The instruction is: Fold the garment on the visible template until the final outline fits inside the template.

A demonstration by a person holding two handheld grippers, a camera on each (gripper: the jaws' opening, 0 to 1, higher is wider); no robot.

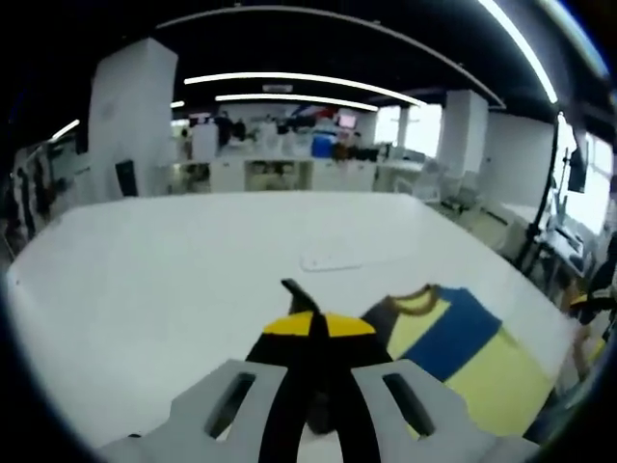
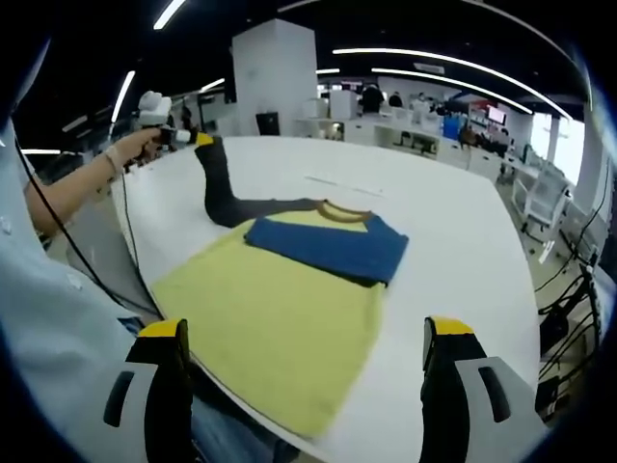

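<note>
1. Left gripper: jaws pressed together, pinching the dark sleeve and holding it up off the white table.
2. Right gripper: jaws spread wide, nothing between them.
3. Yellow-and-blue shirt lies flat on the table, its hem at the near edge.

Soft matt cloth garment on smooth, faintly glossy white table; plastic-looking grey gripper.
</note>
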